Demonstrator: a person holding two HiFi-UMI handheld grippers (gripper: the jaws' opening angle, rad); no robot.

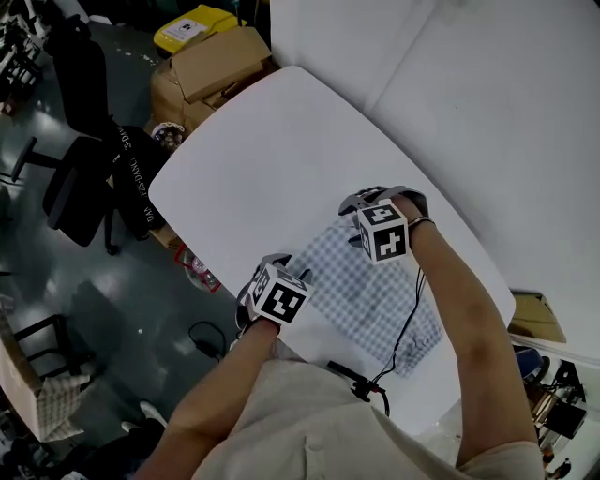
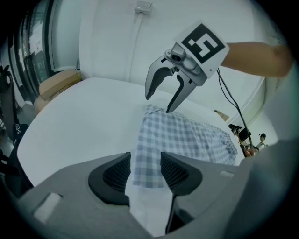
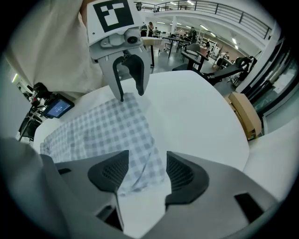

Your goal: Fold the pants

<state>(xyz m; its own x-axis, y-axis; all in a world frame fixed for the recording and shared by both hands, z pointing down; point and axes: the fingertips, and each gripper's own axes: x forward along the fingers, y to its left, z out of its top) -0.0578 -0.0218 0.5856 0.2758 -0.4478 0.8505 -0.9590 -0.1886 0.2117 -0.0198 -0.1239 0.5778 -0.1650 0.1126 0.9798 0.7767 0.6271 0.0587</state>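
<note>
Pants (image 1: 370, 291) partly covered by both forearms and marker cubes in head view. Soft blue-white checked cloth, lying flat on the smooth white round-cornered desk (image 1: 272, 141). Left claw (image 2: 145, 173) and right claw (image 3: 142, 175) angled steeply down, both released, jaws apart, a cloth corner between each pair of ribbed pads.

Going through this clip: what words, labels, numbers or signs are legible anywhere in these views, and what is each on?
No text can be quoted with confidence.
White lettering along a black strap: too blurred to read.
White label on the yellow box: print too small.
Lit screen in the right gripper view: too small.
</note>
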